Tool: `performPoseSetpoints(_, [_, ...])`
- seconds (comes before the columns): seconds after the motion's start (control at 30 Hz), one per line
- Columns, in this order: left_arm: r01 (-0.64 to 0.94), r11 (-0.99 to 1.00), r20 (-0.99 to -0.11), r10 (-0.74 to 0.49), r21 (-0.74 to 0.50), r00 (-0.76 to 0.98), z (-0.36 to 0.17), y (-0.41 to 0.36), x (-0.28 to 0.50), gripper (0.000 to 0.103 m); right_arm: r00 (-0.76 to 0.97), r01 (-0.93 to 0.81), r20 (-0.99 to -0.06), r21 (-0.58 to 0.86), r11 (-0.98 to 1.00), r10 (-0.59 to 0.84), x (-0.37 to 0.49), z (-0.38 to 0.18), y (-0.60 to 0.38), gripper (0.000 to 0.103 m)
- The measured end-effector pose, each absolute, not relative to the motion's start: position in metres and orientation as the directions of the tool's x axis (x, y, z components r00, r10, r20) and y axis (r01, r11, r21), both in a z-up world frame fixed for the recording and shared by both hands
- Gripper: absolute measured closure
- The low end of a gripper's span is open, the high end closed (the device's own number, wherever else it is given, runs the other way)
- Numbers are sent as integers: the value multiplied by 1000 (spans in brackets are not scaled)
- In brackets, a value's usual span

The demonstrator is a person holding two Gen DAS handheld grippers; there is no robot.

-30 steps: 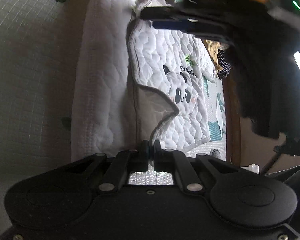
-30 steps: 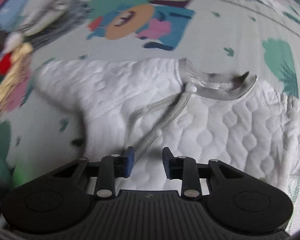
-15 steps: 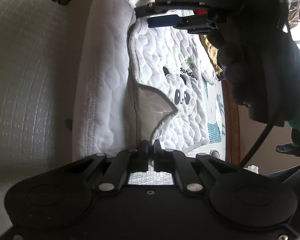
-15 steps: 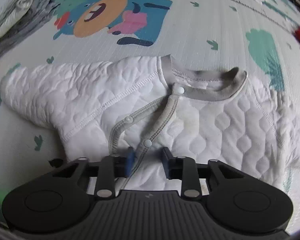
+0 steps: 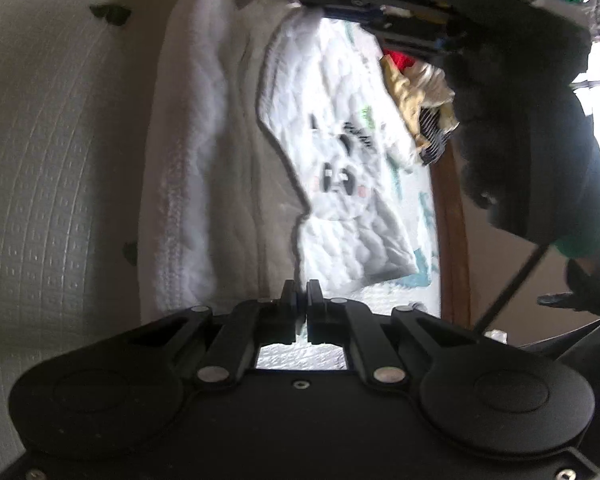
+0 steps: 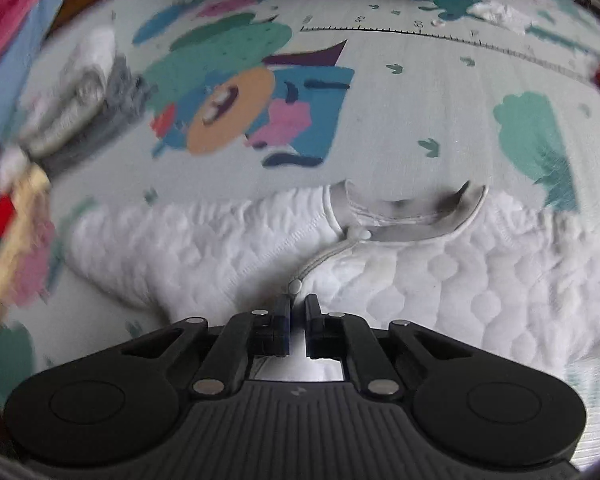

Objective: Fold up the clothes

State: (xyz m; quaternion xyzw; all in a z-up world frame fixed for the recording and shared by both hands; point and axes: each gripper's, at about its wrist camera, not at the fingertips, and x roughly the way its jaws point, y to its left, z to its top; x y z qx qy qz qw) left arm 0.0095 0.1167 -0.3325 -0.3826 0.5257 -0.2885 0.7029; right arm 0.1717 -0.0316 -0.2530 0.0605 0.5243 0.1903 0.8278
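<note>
White quilted baby garment with grey trim and a panda print (image 6: 440,280) spread flat on the patterned foam play mat (image 6: 420,92); soft, light and limp, so it should drape and sag from any single hold. Right tongs (image 6: 298,312) pinched on the grey snap placket near the neckline; left tongs (image 5: 301,298) closed on the hem edge. Stitched trim looks the firmest purchase; quilting may slip.
</note>
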Motion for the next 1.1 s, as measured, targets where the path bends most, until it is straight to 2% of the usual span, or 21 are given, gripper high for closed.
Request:
performPoseSetpoints(0.27, [-25, 557, -538, -789, -830, 296, -336, 119, 8, 101, 346, -135, -832, 413, 901, 433, 193, -270, -41, 93])
performPoseSetpoints(0.4, [-80, 555, -553, -783, -828, 284, -342, 124, 7, 101, 349, -121, -840, 398, 909, 415, 196, -276, -43, 94])
performPoseSetpoints(0.57, [-143, 512, -531, -799, -847, 282, -346, 124, 6, 101, 373, -94, -844, 379, 921, 386, 198, -276, -45, 94])
performPoseSetpoints(0.67, [-196, 423, -464, -841, -884, 278, -346, 128, 5, 101, 360, -81, -846, 391, 917, 392, 199, -275, -46, 93])
performPoseSetpoints(0.9, [-281, 394, -459, -860, -875, 224, -360, 119, 8, 101, 322, -273, -897, 219, 937, 304, 199, -265, -20, 92])
performPoseSetpoints(1.0, [-301, 399, -470, -855, -866, 221, -361, 118, 9, 101, 294, -287, -917, 185, 940, 270, 200, -276, -17, 84])
performPoseSetpoints(1.1, [-278, 421, -483, -849, -864, 215, -357, 116, 10, 101, 310, -308, -901, 208, 929, 304, 191, -269, -24, 65])
